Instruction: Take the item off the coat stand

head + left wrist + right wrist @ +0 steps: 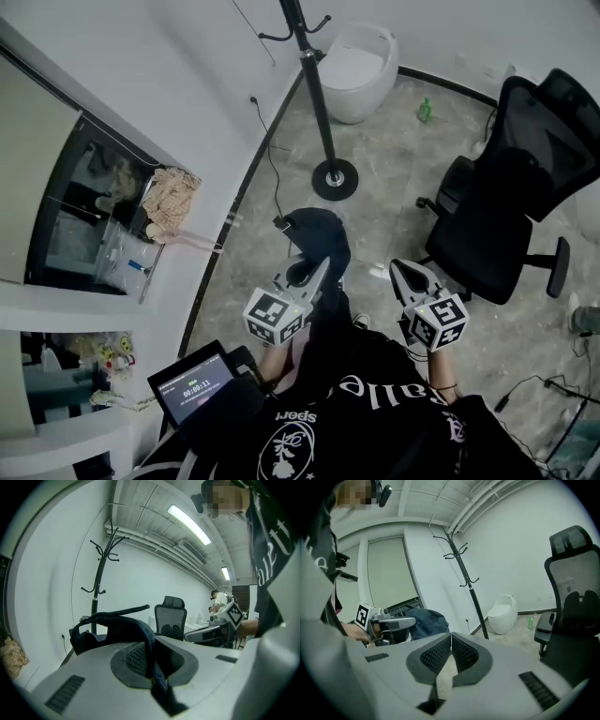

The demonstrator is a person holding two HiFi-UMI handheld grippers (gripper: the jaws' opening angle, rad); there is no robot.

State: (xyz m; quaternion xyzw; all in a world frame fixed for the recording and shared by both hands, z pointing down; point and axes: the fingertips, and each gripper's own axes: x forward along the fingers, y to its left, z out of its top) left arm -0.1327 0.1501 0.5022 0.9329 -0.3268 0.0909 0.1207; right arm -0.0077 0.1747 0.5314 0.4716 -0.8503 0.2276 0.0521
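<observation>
The dark blue fabric bag (pixel 319 234) hangs off the black metal coat stand (pixel 317 94), on the near side of the stand's round base and clear of its hooks, which are bare. The left gripper (pixel 319 265) has its jaws pinched on the bag's strap. In the left gripper view the strap (pixel 151 663) runs down between the ribbed pads, and the bulk of the bag (pixel 108 630) sits just beyond the jaw tips, with the stand rising behind it. The right gripper (pixel 403 270) is level with the left, further out from the wall than the stand. Its jaws are pressed together at the tips (pixel 451 637) with nothing between them.

The stand rests on a grey marbled stone floor (pixel 394 159), close to a white wall (pixel 187 84). A white egg-shaped container (pixel 361 66) stands just behind the stand, and a small green bottle (pixel 425 110) lies on the floor further along from it. A black mesh office chair (pixel 506 197) stands well apart from the stand, on the side away from the wall. A thin black cable (pixel 272 169) trails down the wall beside the stand's base.
</observation>
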